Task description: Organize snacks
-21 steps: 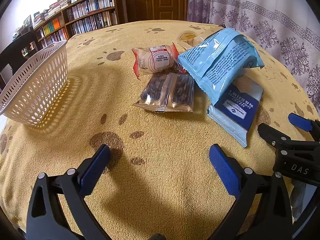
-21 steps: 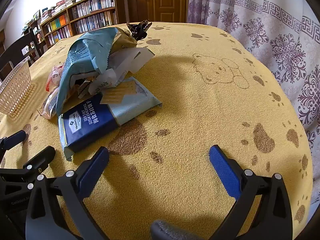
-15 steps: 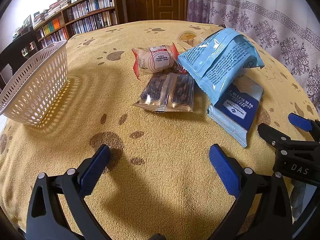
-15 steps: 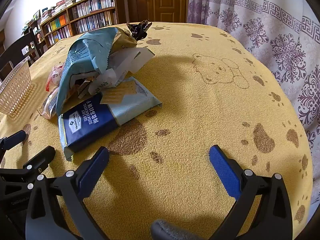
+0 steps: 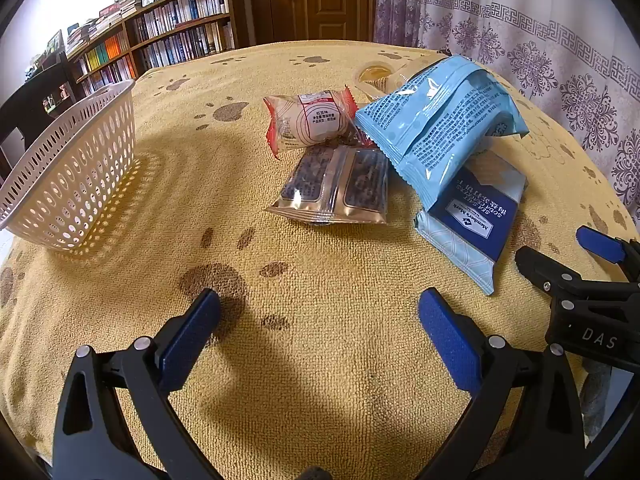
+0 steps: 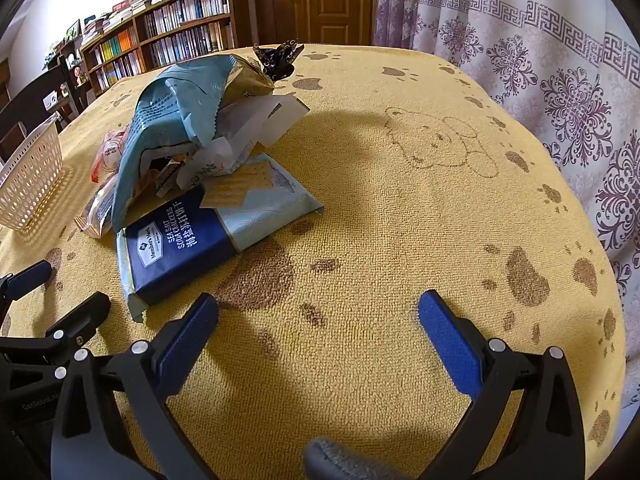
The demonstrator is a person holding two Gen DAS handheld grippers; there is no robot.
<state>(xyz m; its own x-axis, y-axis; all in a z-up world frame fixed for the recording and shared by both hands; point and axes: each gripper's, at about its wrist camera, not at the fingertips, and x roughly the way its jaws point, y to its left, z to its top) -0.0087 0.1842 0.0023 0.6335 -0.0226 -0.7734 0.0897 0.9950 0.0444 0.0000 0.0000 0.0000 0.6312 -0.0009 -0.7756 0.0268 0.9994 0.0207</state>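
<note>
A pile of snacks lies mid-table: a light blue bag (image 5: 436, 128), a navy soda cracker pack (image 5: 476, 216), a clear pack of dark pieces (image 5: 340, 188) and a red-edged bun wrapper (image 5: 312, 120). From the right wrist view the blue bag (image 6: 176, 112) leans over the cracker pack (image 6: 176, 244). A white slotted basket (image 5: 68, 176) stands at the left. My left gripper (image 5: 318, 316) is open above bare cloth, short of the pile. My right gripper (image 6: 318, 316) is open too, to the right of the cracker pack.
A yellow paw-print cloth (image 6: 400, 208) covers the table. A small round cup (image 5: 374, 74) and a dark twisted wrapper (image 6: 276, 58) lie behind the pile. Bookshelves (image 5: 160, 44), a door and patterned curtains (image 6: 540, 64) stand beyond the far edge.
</note>
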